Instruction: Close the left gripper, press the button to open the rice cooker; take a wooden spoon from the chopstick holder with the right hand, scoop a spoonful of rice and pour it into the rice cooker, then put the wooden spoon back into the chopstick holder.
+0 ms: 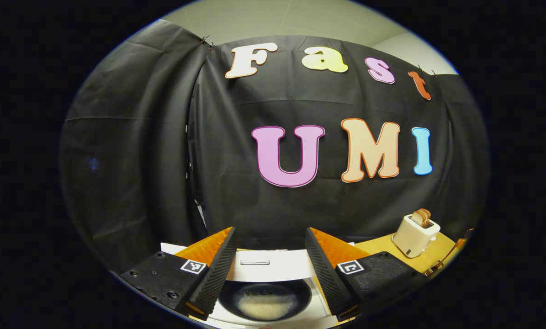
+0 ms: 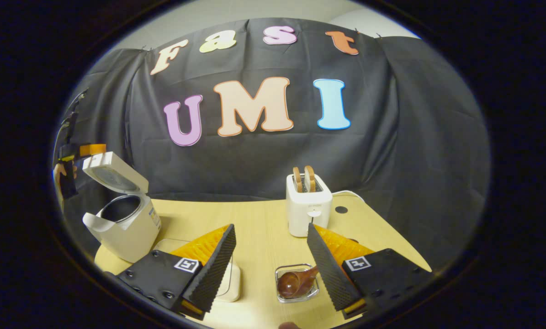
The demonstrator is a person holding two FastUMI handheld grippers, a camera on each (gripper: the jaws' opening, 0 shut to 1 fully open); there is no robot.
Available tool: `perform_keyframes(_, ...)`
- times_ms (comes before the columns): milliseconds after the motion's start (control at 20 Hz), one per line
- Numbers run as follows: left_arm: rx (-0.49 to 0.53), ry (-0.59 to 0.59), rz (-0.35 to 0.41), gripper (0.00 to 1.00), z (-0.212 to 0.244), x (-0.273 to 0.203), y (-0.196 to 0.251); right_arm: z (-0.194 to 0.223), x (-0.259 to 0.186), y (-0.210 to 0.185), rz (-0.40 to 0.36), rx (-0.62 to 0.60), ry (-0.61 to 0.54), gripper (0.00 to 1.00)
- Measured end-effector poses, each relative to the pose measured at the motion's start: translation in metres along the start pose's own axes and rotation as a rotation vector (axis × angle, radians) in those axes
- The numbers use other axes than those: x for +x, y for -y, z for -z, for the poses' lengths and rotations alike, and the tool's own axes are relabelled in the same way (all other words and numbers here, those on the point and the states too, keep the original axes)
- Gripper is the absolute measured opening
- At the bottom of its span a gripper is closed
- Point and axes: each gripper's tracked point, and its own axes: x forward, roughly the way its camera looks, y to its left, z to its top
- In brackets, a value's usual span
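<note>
In the right gripper view, at the far left, the left gripper [image 2: 78, 151] is held by a hand [image 2: 60, 176] above and just behind the raised lid [image 2: 113, 172] of the rice cooker [image 2: 129, 224]. How its fingers stand cannot be told from there. In the left gripper view its own two fingers are spread wide apart with nothing between them, and they hang over the open cooker. Below them lies the dark inner pot [image 1: 266, 299] with a pale patch of rice [image 1: 263, 305] on its bottom.

The rice cooker stands at the left edge of the tabletop [image 2: 259, 228], lid up, its dark pot showing inside the white body. Just in front of it, near the front edge, a pale flat container [image 2: 229, 281] lies mostly hidden behind the right gripper's left finger.

The right gripper [image 2: 270, 269] hangs over the front middle of the tabletop, fingers spread wide and holding nothing. Between and below them sits a small clear glass holder [image 2: 298, 283] near the front edge. The wooden spoon [image 2: 295, 281] lies in it, bowl toward the left, handle rising to the right and passing behind the right finger.

Behind that, about mid-table, stands a white toaster [image 2: 307, 210] with two slices of bread [image 2: 304, 178] upright in its slots. It shows at the lower right of the left gripper view too. To its right a small dark round hole [image 2: 341, 209] marks the tabletop near the back right corner.
</note>
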Motion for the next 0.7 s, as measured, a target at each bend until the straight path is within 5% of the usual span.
perform_keyframes(700, -0.013, -0.100, 0.010, 0.87, 0.071, -0.046, 0.007, 0.004, 0.002, -0.024, -0.052, -0.031, -0.019, 0.99)
